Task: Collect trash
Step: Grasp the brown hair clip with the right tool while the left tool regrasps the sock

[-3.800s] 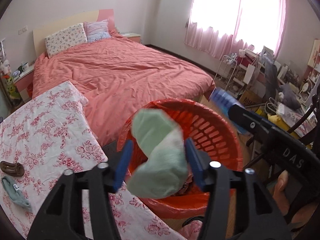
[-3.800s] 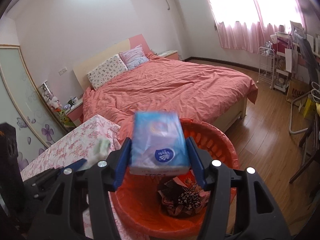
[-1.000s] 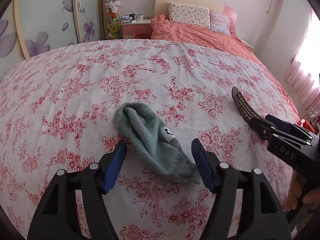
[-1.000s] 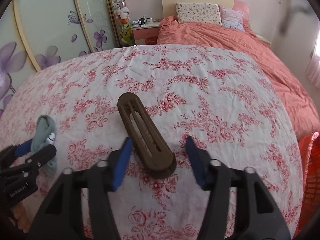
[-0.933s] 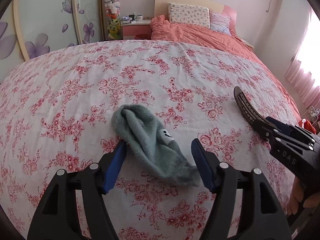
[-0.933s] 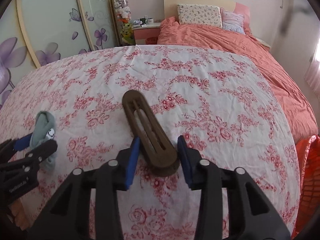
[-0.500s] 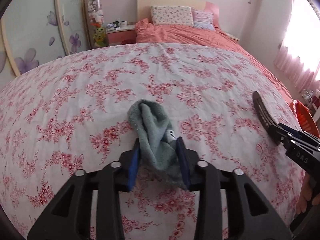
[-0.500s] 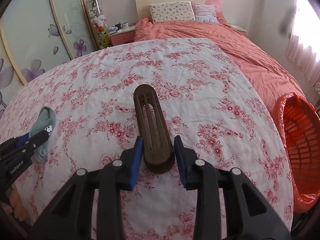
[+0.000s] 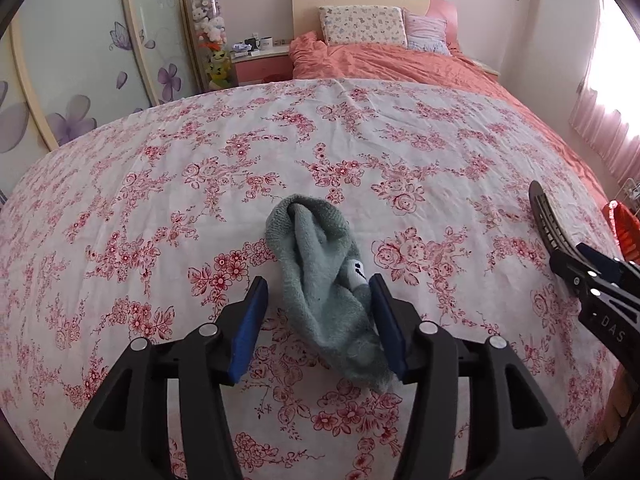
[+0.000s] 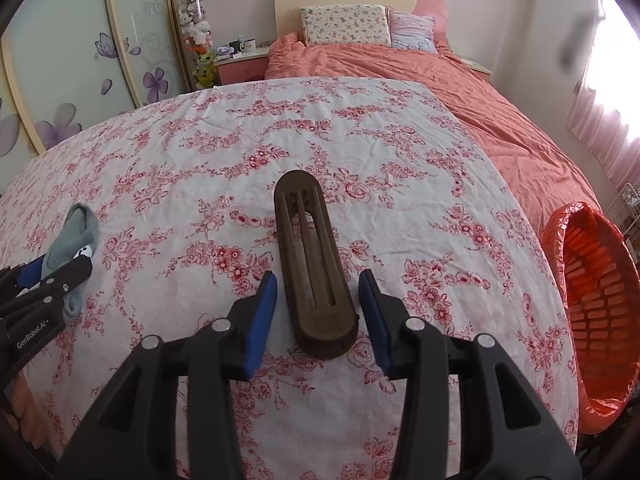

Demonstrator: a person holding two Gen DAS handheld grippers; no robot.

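Observation:
A grey-green sock (image 9: 320, 276) lies on the floral tablecloth (image 9: 200, 184). My left gripper (image 9: 318, 320) is open with its blue pads on either side of the sock; the right pad touches it, the left pad stands apart. The sock also shows in the right wrist view (image 10: 74, 236). A brown slotted plastic piece (image 10: 310, 264) lies on the cloth. My right gripper (image 10: 318, 312) is open around its near end, with gaps on both sides. The piece also shows in the left wrist view (image 9: 546, 216).
An orange trash basket (image 10: 592, 304) with an orange liner stands off the table's right edge. Behind the table is a bed (image 10: 460, 88) with a salmon cover and pillows. A wardrobe (image 10: 80, 60) with flower prints is at the left.
Half a second ago both grippers were shut on their objects; now both have opened. The sock and the brown piece rest on the cloth.

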